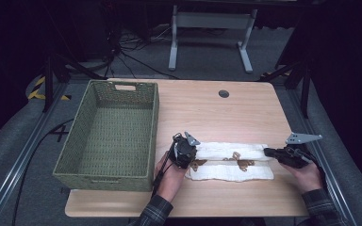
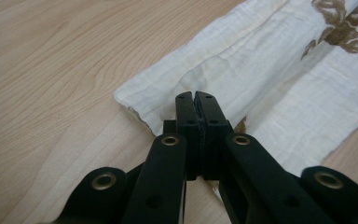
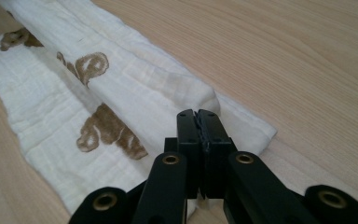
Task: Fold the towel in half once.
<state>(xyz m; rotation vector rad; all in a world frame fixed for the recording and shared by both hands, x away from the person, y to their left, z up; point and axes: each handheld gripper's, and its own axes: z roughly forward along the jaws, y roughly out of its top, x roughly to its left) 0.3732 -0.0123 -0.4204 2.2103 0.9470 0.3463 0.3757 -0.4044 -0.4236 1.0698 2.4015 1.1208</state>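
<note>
At each cloth (image 1: pixel 231 161) end, we risk a slack fold.
Both jaws clenched; whether our left gripper (image 2: pixel 196 108) and right gripper (image 3: pixel 198 122) pinch cloth, we cannot tell.

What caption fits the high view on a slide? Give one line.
Left gripper and right gripper, jaws shut, at opposite ends of a folded cloth beside a green basket.

A light wooden table (image 1: pixel 245 106) is standing on grey carpet (image 1: pixel 207 52), with a white metal frame (image 1: pixel 212 21) sitting at twelve o'clock. Black cables (image 1: pixel 132 54) are trailing at eleven o'clock, and darkness is surrounding the room's edges.
</note>
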